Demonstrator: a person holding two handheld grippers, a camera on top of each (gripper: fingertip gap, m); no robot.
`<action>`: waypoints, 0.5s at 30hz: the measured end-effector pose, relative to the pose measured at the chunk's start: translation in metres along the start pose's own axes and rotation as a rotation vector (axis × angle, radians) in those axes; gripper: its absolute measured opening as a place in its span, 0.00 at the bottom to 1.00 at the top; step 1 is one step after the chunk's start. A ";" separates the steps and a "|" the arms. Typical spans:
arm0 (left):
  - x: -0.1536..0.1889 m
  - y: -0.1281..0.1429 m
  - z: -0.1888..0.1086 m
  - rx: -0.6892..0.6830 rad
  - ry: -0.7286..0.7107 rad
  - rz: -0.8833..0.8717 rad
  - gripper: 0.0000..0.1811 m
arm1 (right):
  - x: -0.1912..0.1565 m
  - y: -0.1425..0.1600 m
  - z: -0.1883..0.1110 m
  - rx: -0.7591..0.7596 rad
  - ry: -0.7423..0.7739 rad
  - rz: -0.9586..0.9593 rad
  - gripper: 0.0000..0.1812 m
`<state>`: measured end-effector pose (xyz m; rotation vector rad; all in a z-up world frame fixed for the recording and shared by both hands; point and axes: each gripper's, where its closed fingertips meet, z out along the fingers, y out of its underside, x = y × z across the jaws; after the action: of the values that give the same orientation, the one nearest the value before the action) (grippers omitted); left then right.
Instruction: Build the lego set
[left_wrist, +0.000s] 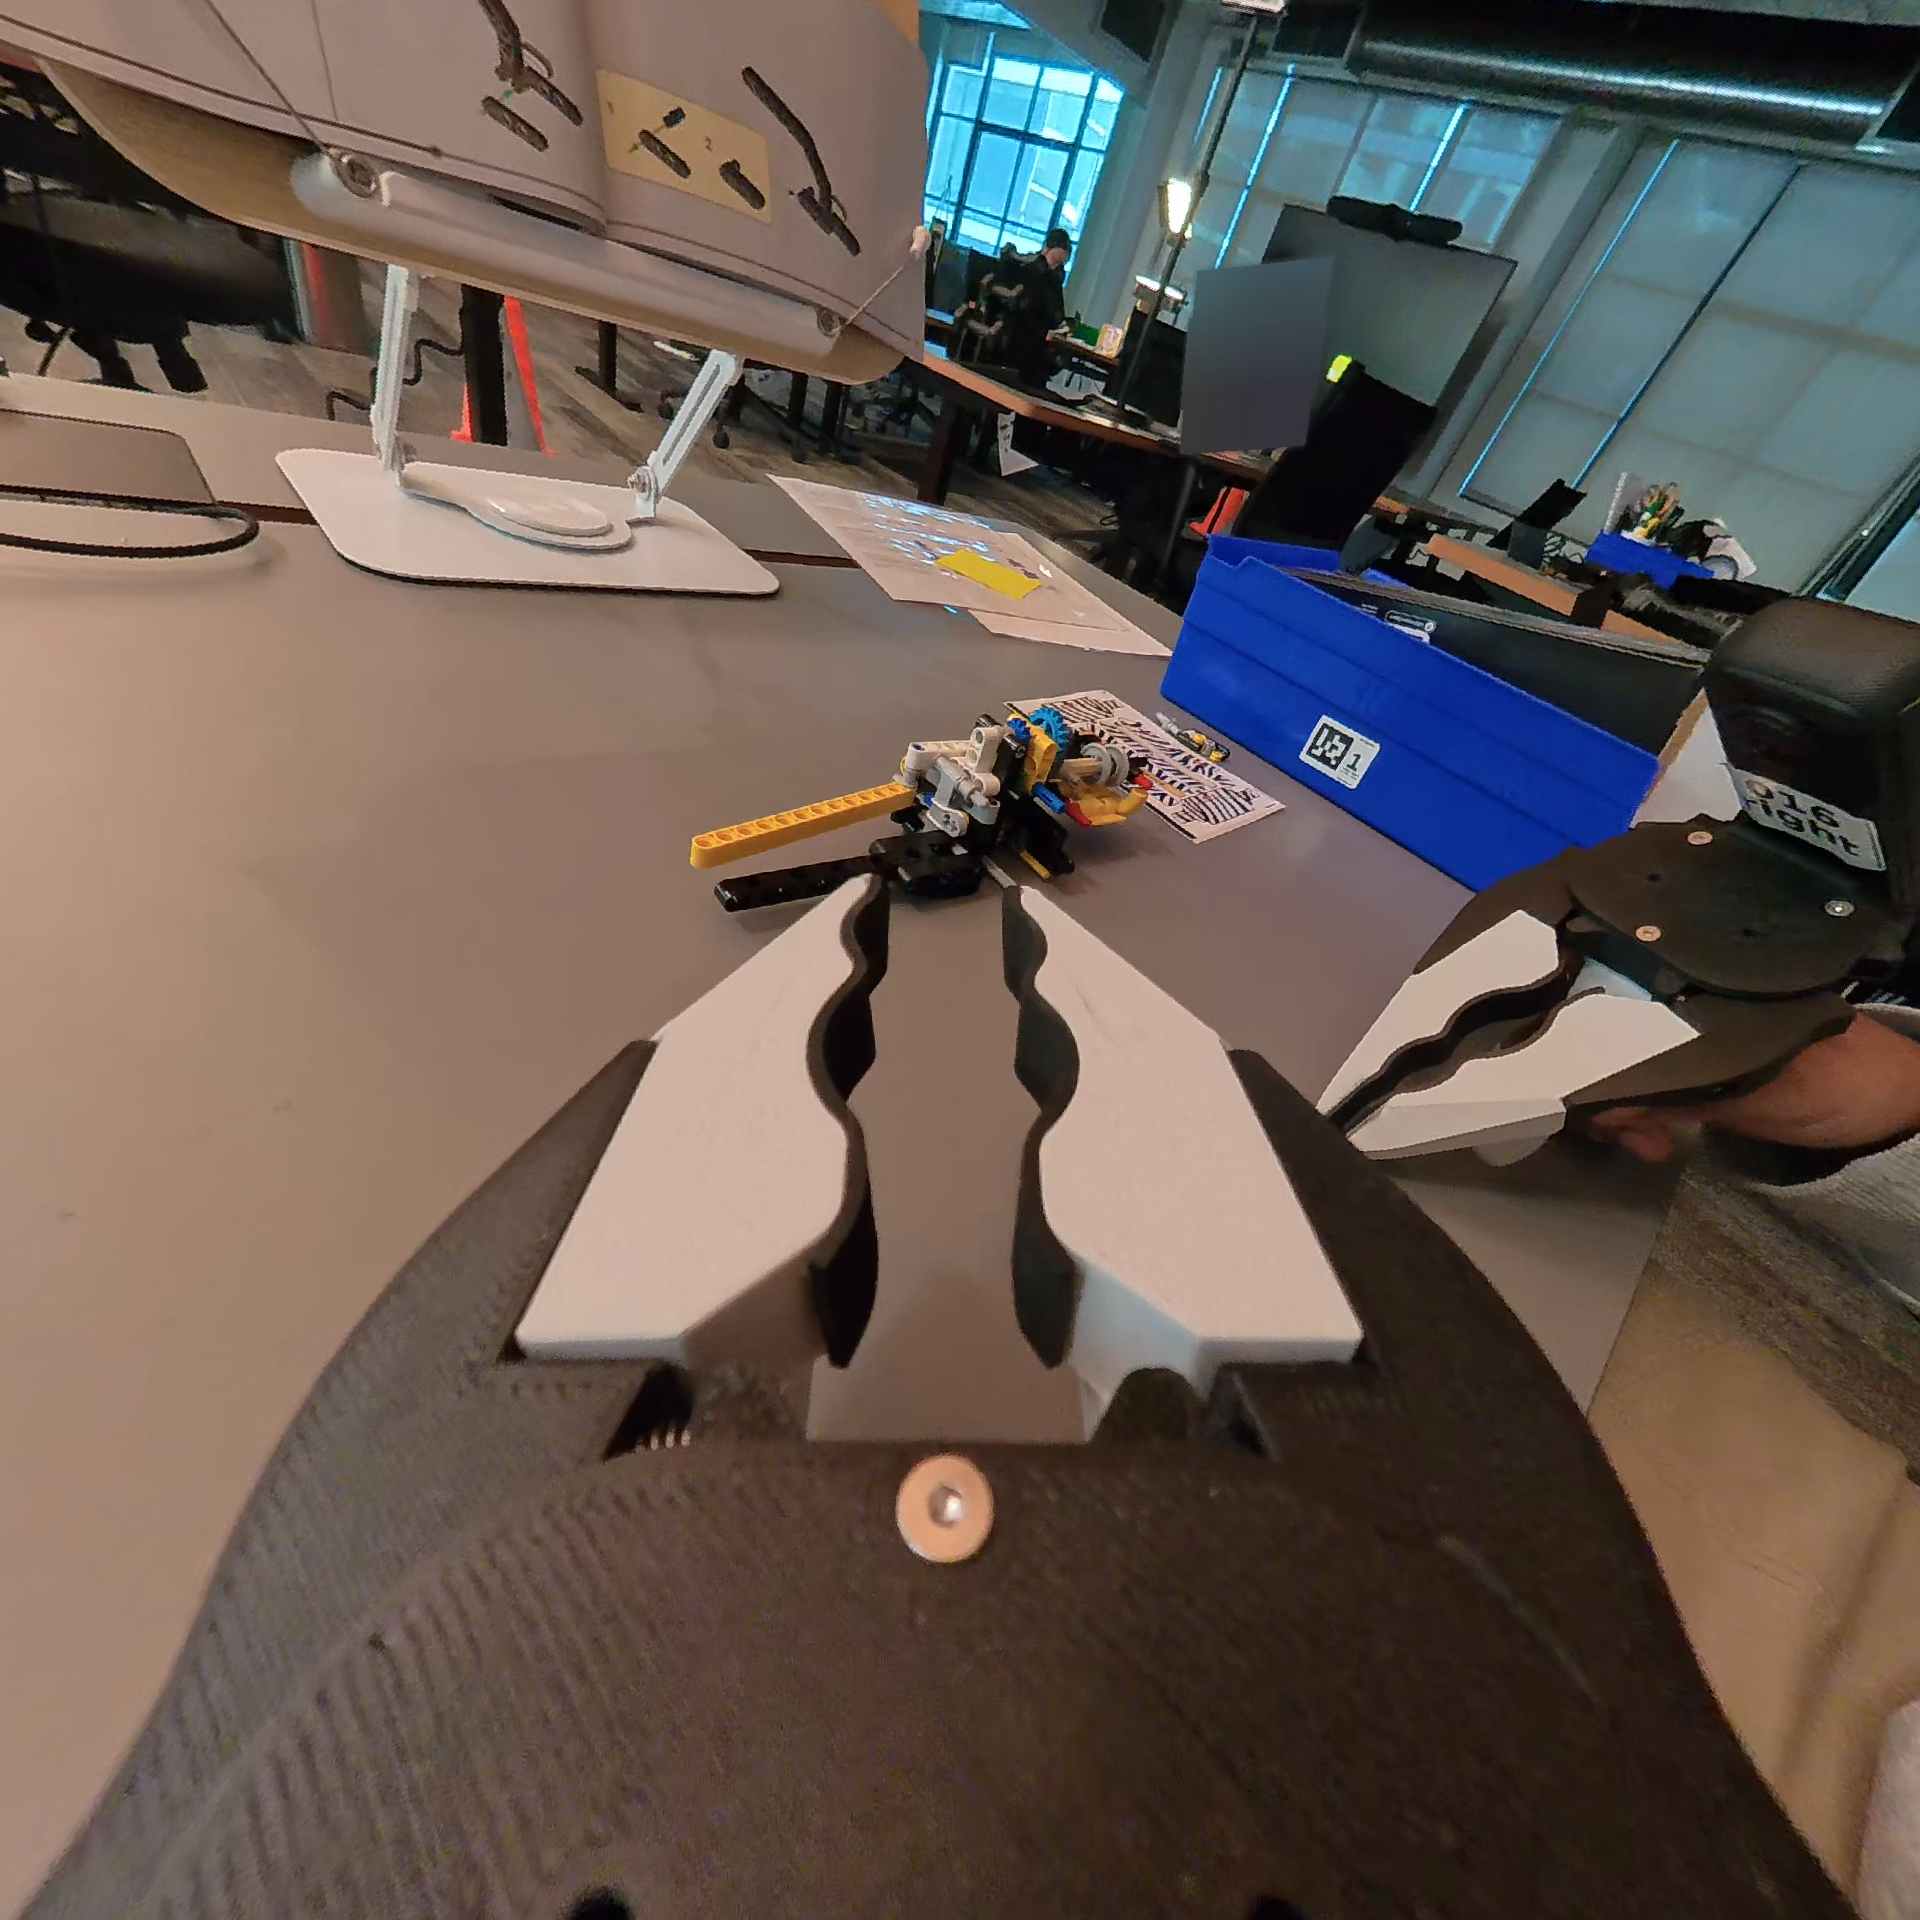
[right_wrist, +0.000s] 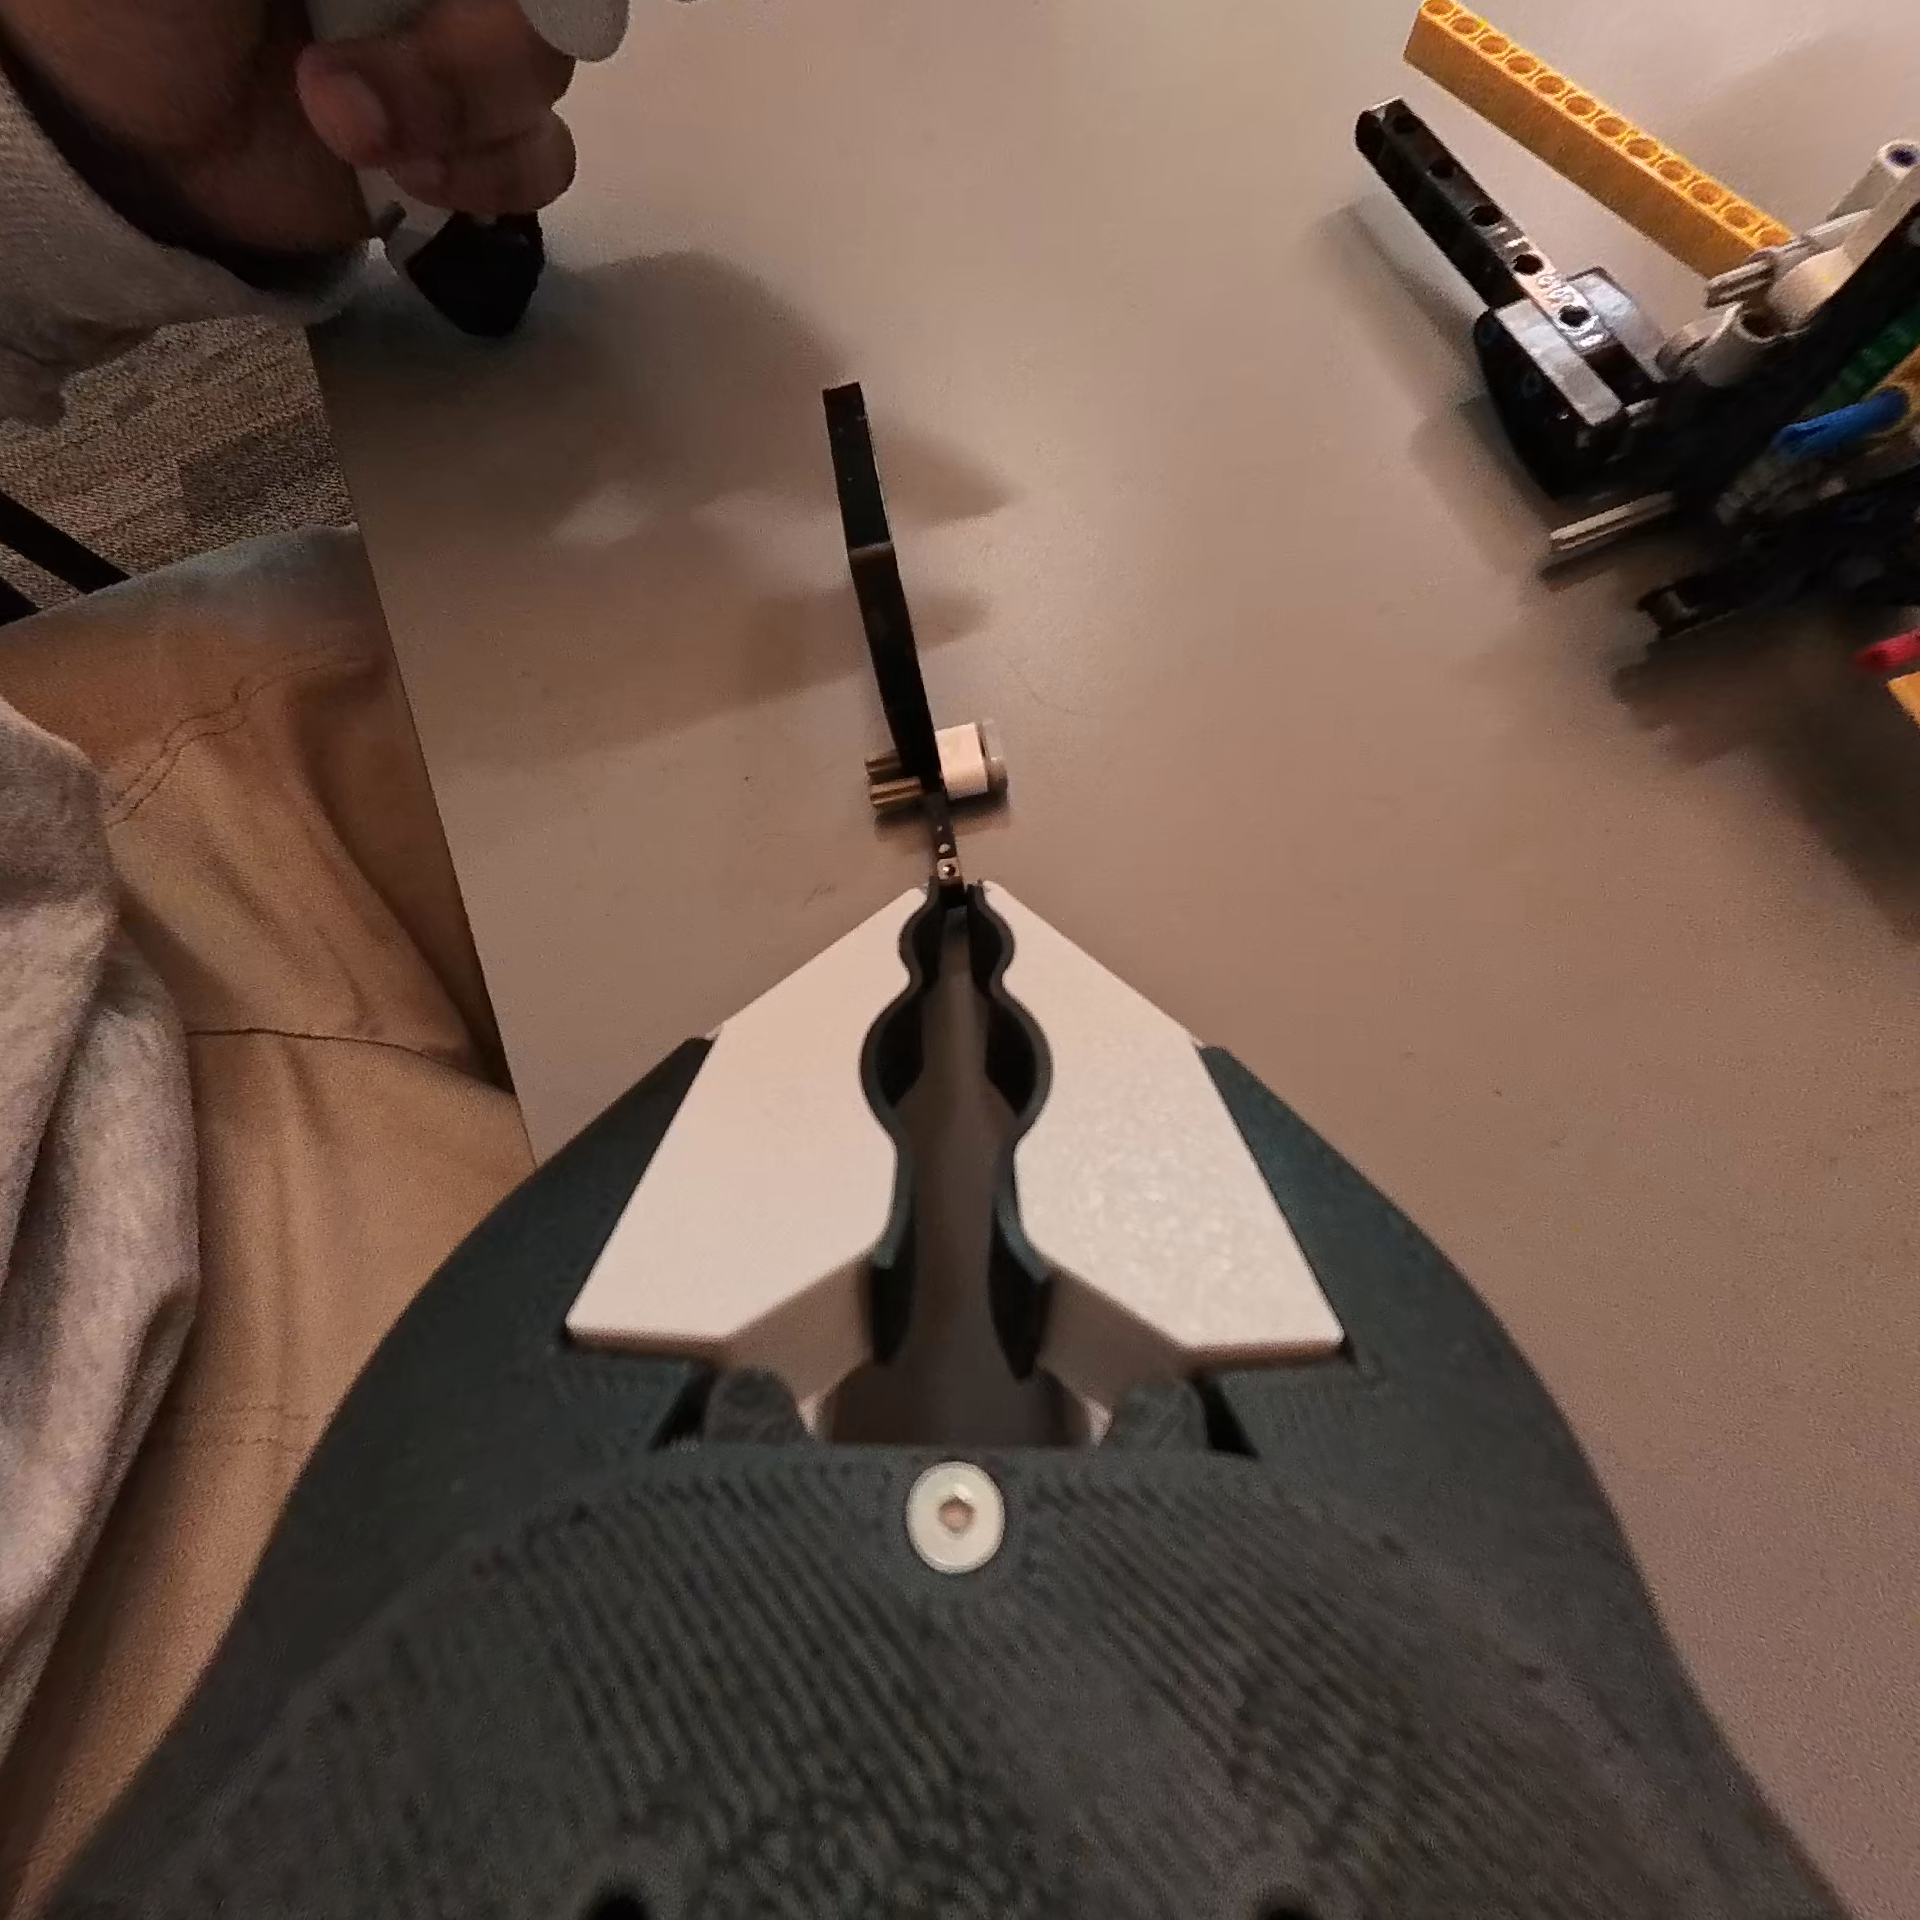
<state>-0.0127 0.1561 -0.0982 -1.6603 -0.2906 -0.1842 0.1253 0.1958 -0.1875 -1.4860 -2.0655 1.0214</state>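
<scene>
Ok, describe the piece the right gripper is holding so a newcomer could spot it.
On the grey table, left of the half-built lego model, the right gripper pinches a thin black beam by one end. Unlike the model's yellow beam, it is detached and carries a small white connector.

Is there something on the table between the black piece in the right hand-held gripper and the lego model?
Nothing visible. The right hand-held gripper holds the black piece; only bare table lies between it and the lego model.

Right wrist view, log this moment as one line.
right tool: shut on thin black piece | left tool: open, empty, aimed at partial lego build | table: build resting
</scene>
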 end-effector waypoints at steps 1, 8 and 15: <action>0.000 0.000 0.000 -0.001 -0.002 -0.002 0.10 | 0.000 0.000 0.000 0.000 0.000 0.000 0.02; -0.004 0.000 0.000 -0.004 -0.012 -0.023 0.13 | 0.000 0.000 0.000 0.000 0.000 0.000 0.02; -0.005 0.000 0.000 -0.006 -0.013 -0.027 0.14 | 0.000 0.000 0.000 0.000 0.001 -0.001 0.02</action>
<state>-0.0174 0.1556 -0.1001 -1.6644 -0.3229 -0.1947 0.1253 0.1959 -0.1876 -1.4856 -2.0655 1.0207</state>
